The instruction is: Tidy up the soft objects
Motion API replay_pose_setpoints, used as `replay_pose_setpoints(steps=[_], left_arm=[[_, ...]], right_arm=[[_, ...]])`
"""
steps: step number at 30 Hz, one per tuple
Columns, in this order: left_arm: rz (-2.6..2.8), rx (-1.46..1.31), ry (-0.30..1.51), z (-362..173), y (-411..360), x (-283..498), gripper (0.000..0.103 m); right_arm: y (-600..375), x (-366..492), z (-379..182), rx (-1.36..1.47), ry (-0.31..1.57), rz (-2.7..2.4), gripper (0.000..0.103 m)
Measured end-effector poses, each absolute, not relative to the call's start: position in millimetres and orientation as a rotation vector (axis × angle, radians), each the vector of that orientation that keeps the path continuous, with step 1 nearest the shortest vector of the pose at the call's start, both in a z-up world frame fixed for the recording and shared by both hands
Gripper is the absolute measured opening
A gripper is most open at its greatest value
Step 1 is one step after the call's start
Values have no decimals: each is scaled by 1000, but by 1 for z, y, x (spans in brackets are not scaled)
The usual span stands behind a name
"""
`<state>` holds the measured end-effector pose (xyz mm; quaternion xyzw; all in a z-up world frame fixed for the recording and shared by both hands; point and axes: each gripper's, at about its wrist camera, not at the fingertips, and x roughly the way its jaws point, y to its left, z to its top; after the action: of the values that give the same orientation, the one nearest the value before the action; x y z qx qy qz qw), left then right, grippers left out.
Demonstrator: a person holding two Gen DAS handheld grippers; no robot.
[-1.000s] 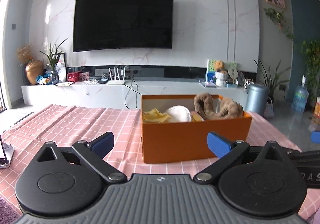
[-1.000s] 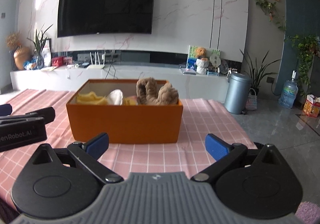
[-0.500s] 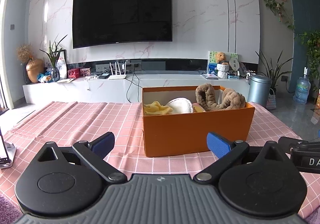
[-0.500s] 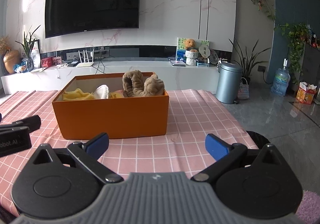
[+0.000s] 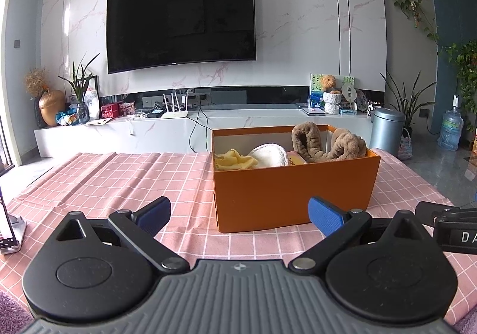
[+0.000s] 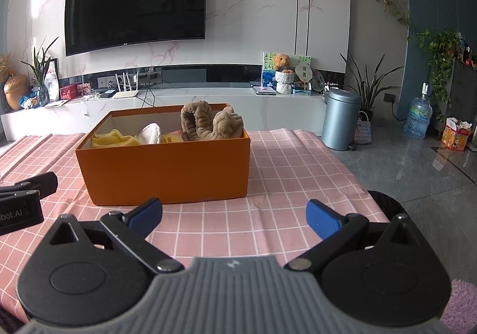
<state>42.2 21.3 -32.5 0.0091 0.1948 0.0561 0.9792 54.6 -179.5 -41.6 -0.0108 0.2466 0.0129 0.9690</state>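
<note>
Both hand-held grippers (image 5: pixel 238 214) (image 6: pixel 234 216) wide apart, empty

Soft items (image 5: pixel 325 143) in orange box (image 5: pixel 293 194)

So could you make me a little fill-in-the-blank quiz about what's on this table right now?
1. The brown plush slippers sit inside an ______ cardboard box.
2. The box stands on a pink ______ tablecloth.
3. Both the left gripper and the right gripper have their jaws ______ and hold nothing.
4. At the box's left end lies a ______ cloth beside a white round pad.

Missing words: orange; checked; open; yellow
</note>
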Motion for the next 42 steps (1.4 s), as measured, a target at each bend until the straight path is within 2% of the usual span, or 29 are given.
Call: replay_pose_setpoints(steps=[42], left_arm=[[108, 11, 404, -32, 23, 42, 103]], right_arm=[[-178, 53, -42, -22, 498, 25, 101]])
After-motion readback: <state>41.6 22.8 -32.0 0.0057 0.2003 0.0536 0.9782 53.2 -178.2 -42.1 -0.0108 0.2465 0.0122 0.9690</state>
